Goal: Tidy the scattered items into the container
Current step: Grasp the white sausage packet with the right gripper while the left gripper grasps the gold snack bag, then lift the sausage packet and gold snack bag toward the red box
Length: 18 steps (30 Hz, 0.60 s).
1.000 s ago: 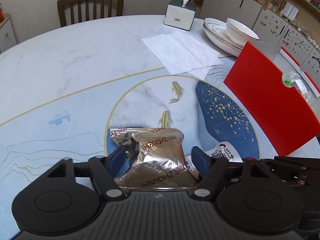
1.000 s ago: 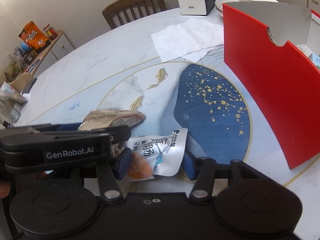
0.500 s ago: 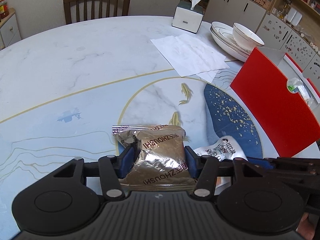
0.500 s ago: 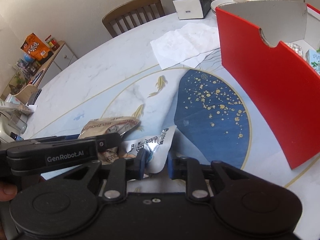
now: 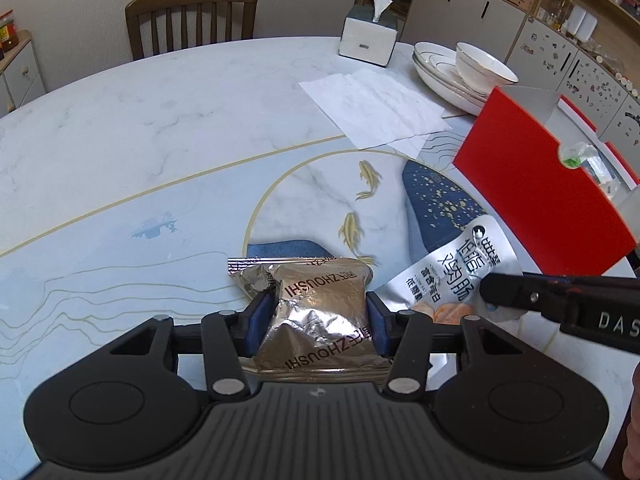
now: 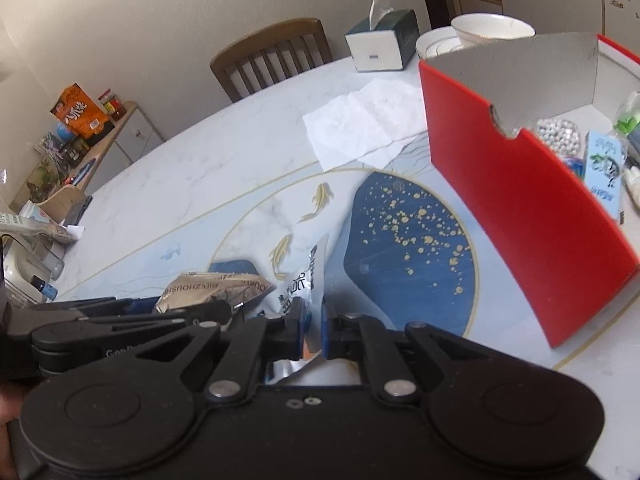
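My left gripper (image 5: 318, 322) is shut on a crinkled bronze foil snack packet (image 5: 320, 312) and holds it just above the table; the packet also shows in the right wrist view (image 6: 212, 290). My right gripper (image 6: 314, 326) is shut on a silver sausage pouch (image 6: 304, 280), lifted and tilted on edge; the pouch also shows in the left wrist view (image 5: 452, 276). The red open box (image 6: 520, 200) stands to the right and holds several small items.
On the marble table (image 5: 160, 140) lie white paper sheets (image 5: 380, 108), with a tissue box (image 5: 370, 40) and stacked white bowls and plates (image 5: 460, 72) behind. A wooden chair (image 5: 192, 12) stands at the far edge. A side cabinet with clutter (image 6: 80, 128) stands at the left.
Both grippers closed on their packets, the left on the bronze packet, the right on the silver pouch. Both have lifted off the table, and the silver pouch has turned on edge.
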Tool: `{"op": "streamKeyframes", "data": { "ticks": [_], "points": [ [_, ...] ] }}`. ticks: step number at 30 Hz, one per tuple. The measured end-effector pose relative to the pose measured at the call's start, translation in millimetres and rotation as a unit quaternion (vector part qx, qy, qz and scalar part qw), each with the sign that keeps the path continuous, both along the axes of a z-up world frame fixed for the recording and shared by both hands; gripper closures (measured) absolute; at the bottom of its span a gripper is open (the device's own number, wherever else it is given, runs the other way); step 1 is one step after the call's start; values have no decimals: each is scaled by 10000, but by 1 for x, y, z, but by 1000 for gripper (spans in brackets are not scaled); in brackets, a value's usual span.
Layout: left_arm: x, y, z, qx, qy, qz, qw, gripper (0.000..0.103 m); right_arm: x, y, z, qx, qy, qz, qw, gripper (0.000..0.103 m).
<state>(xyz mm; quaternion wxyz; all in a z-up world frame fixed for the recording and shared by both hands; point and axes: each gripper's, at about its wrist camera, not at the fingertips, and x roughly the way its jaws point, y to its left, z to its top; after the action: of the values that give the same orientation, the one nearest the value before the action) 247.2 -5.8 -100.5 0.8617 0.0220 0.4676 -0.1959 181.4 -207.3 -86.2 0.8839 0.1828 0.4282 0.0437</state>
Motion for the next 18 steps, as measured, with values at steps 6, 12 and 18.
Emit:
{"op": "streamKeyframes", "data": {
  "ticks": [6, 12, 18],
  "points": [
    [-12, -3, 11, -22, -66, -108, 9999, 54, -10, -1, 13, -173, -99, 9, 9998, 100],
    [-25, -7, 23, -84, -111, -227, 9996, 54, -21, -5, 21, -226, -180, 24, 9996, 101],
    [-39, -14, 32, -159, -102, -339, 9992, 54, -34, -14, 27, -303, -225, -31, 9993, 101]
  ]
}}
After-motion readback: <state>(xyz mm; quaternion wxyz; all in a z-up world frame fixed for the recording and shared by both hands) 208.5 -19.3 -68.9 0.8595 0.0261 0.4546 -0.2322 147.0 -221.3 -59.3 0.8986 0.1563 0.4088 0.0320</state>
